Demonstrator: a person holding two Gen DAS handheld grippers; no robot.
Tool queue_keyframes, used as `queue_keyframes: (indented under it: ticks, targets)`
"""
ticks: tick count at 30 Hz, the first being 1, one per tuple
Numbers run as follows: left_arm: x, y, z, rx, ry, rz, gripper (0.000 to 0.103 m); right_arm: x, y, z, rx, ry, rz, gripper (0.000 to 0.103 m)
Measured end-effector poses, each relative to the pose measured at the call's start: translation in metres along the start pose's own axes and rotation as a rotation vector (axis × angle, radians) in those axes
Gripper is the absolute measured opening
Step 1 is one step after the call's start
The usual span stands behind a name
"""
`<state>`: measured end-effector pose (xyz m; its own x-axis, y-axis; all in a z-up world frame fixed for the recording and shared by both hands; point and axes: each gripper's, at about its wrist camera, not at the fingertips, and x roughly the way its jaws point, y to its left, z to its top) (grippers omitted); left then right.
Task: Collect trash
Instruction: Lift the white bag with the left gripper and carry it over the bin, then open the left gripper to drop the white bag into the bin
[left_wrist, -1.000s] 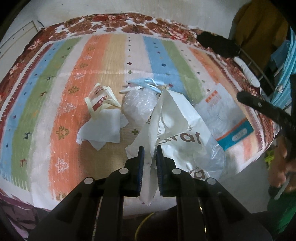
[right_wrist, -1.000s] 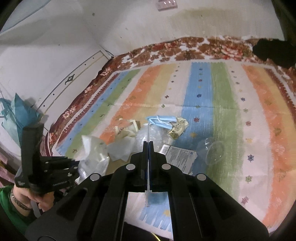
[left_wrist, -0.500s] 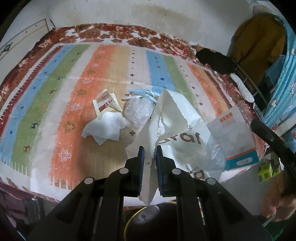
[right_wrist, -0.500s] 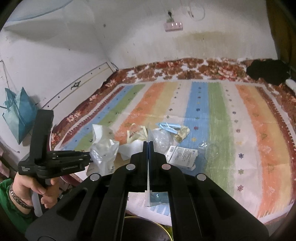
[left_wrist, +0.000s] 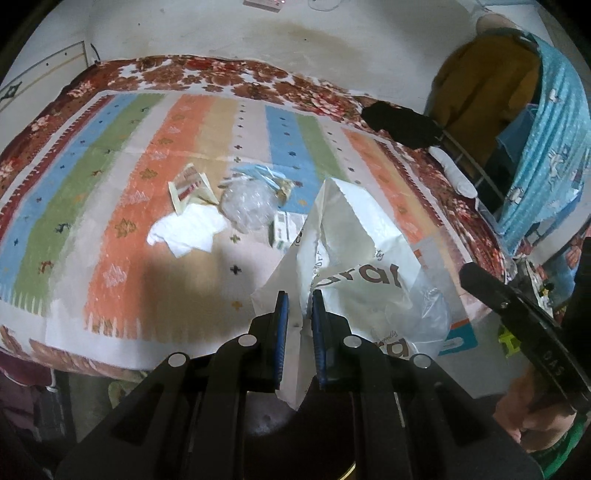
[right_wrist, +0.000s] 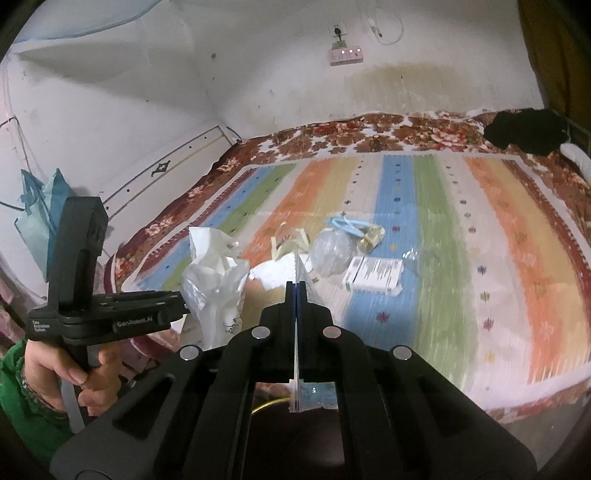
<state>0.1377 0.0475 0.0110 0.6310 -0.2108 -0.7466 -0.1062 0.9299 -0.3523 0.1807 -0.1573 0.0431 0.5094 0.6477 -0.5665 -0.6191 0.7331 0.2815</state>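
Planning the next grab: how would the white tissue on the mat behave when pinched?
The white tissue lies crumpled and creased, so probably floppy and very light. It likely collapses under a pinch and hangs limp. Its thin look suggests it tears easily.

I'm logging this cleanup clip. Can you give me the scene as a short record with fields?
surface: striped rug over a floral blanket
left gripper: shut on white plastic bag
right gripper: shut on clear plastic sheet
loose trash: white tissue, clear crumpled plastic, labelled packet, blue face mask
bin: dark round opening below the grippers, only partly seen
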Motion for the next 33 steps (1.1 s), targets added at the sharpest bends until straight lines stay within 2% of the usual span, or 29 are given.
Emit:
queue_keyframes:
  ticks: [5,13,18,26,28,29,30,31,32,33]
  targets:
    - [-0.004,-0.008,-0.028,0.018,0.019,-0.01,0.012,-0.013,0.008,-0.025,0.012,0.013,0.023,0.0]
    - [-0.002,-0.004,-0.069,-0.002,0.068,0.021,0.012,-0.01,0.011,-0.069,0.057,0.112,0.009,0.0]
    - [0.014,-0.009,-0.096,0.028,0.141,0.099,0.012,-0.005,0.013,-0.094,0.086,0.176,-0.005,0.0]
    - [0.037,-0.005,-0.118,-0.005,0.257,0.131,0.013,0.009,0.011,-0.116,0.12,0.265,-0.035,0.0]
    - [0.042,-0.003,-0.12,-0.022,0.287,0.131,0.019,0.013,0.008,-0.117,0.134,0.29,-0.046,0.0]
    - [0.044,-0.002,-0.121,-0.027,0.299,0.127,0.032,0.016,0.006,-0.118,0.146,0.306,-0.05,0.002]
    - [0.047,-0.001,-0.122,-0.039,0.319,0.111,0.04,0.018,0.003,-0.119,0.158,0.315,-0.06,0.003]
    - [0.048,0.001,-0.122,-0.049,0.321,0.11,0.046,0.021,0.0,-0.121,0.167,0.33,-0.08,0.01]
    - [0.048,0.002,-0.122,-0.053,0.317,0.119,0.047,0.022,-0.002,-0.121,0.174,0.337,-0.089,0.018]
    - [0.046,0.003,-0.121,-0.055,0.31,0.13,0.048,0.023,-0.004,-0.121,0.181,0.341,-0.094,0.02]
